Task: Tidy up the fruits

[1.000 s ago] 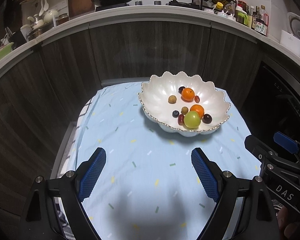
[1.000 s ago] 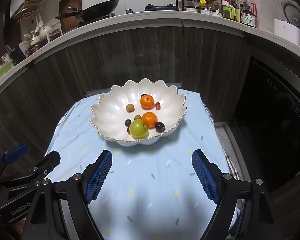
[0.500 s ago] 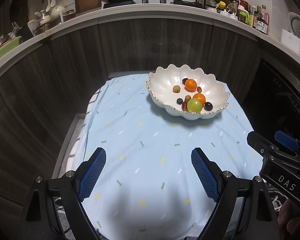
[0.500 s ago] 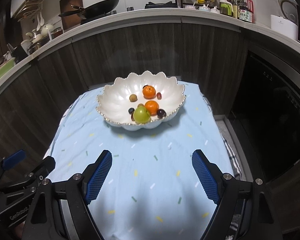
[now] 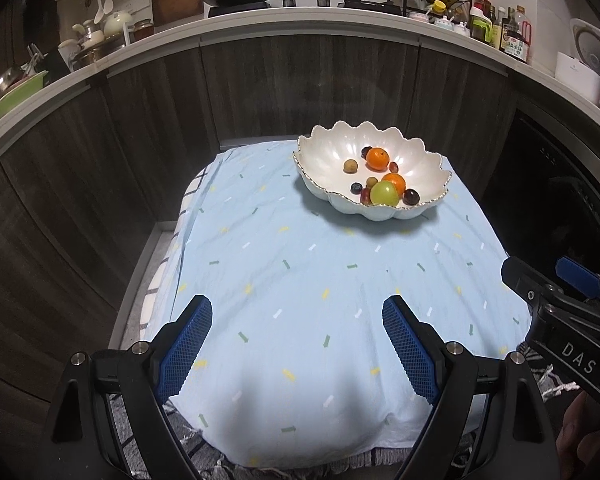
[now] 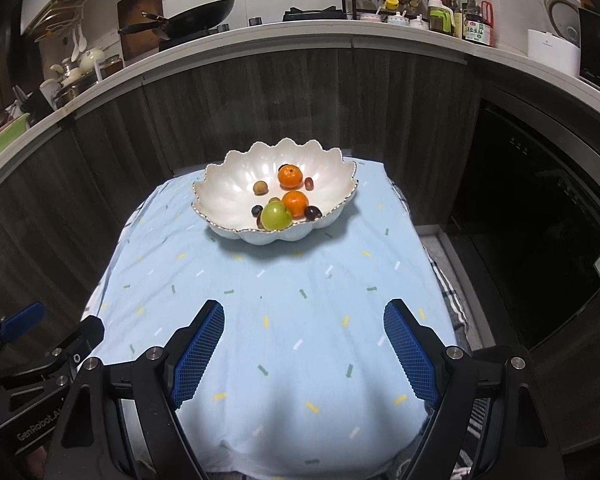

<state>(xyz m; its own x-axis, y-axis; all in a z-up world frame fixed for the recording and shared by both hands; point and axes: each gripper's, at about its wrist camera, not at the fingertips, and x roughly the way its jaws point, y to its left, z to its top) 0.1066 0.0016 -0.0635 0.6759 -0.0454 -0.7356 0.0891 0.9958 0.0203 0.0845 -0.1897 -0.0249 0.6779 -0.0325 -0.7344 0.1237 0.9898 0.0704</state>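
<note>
Hovering low over the near end of the tabletop (image 5: 300,280), the left gripper (image 5: 298,344) had its blue pads spread wide with nothing between them, only pale blue cloth below. The right gripper (image 6: 304,344) matched it, jaws wide and empty, poised over the same speckled cloth (image 6: 300,300). Each gripper showed at the edge of the other's view, so the two sat side by side at the near edge, well apart from the fruit.

Farther out, at the far end of the tabletop, stood the scalloped white bowl (image 6: 228,188) with its thin gilt rim, and every fruit in sight was inside it. A green apple (image 6: 276,217) sat at the front, touching an orange (image 6: 295,203) just behind it, with a second orange (image 6: 290,176) deeper in the bowl. Around them lay the small pieces: a dark plum (image 6: 313,213) to the right, a blueberry (image 6: 257,211) to the left, a tan longan (image 6: 260,188) on its own, and a reddish grape (image 6: 309,183) beside the far orange. One or two more small fruits hid behind the apple, too covered to name.

No fruit lay loose on the cloth. On that showing the gathering looked finished, with little or nothing left to do, unless sorting within the bowl was wanted.
</note>
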